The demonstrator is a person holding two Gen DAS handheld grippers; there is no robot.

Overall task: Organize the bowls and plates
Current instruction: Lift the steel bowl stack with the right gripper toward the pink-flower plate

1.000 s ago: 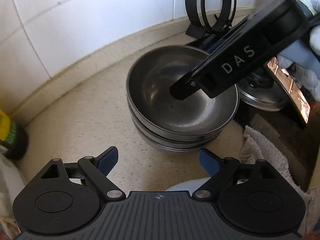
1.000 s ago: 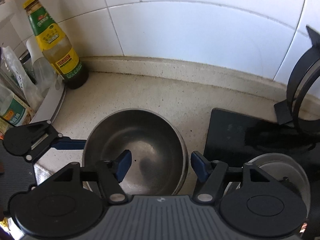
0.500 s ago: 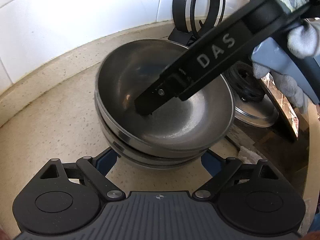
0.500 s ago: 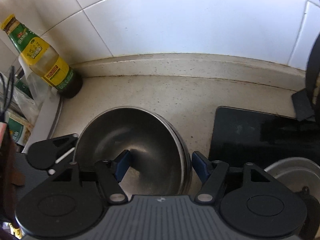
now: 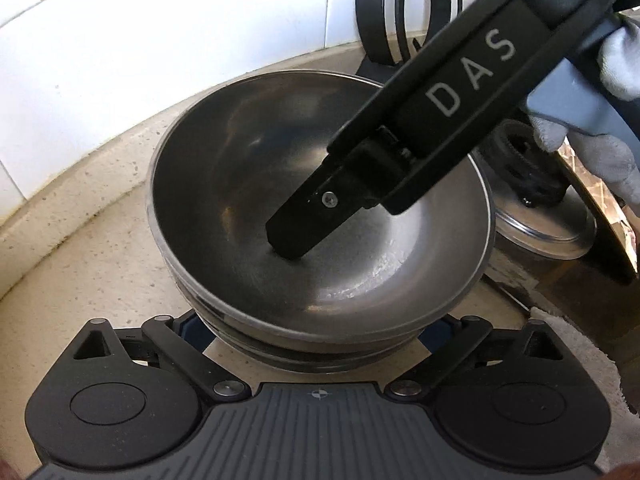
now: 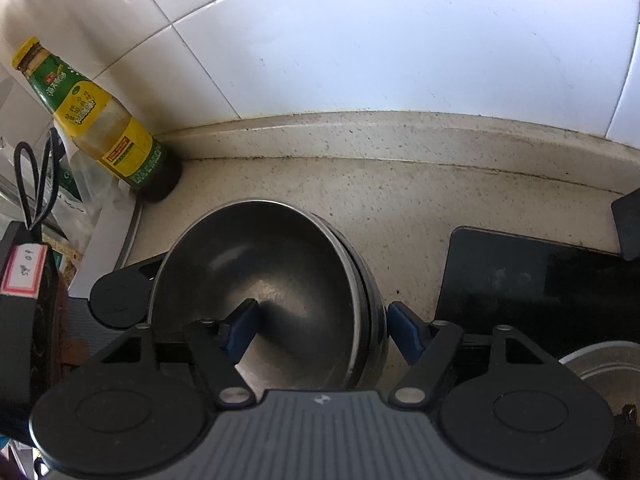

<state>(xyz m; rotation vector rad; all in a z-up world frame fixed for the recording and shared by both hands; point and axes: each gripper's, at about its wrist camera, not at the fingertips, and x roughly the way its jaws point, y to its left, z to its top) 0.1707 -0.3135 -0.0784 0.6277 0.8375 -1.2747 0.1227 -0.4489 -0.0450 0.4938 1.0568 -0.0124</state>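
A stack of steel bowls [image 5: 248, 184] stands on the speckled counter near the tiled wall; it also shows in the right wrist view [image 6: 280, 264]. My left gripper [image 5: 312, 340] is open, its jaws spread on both sides of the stack's base, mostly hidden under the bowls. My right gripper [image 6: 320, 326] is open and straddles the stack's right rim: one blue finger [image 6: 240, 326] is inside the top bowl, the other [image 6: 404, 330] outside the stack. From the left wrist view its black finger [image 5: 308, 220] reaches the top bowl's bottom.
A green and yellow sauce bottle [image 6: 100, 124] stands at the wall on the left, with bags beside it. A black stove top [image 6: 532, 280] lies right of the bowls, with a steel pot lid [image 5: 548, 216] and a black ring stand [image 5: 404, 12]. A towel [image 5: 580, 360] lies at the right.
My left gripper has moved forward until its jaws flank the stack's base. My right gripper has stayed astride the rim, and the top bowl now sits tilted and shifted left on the stack.
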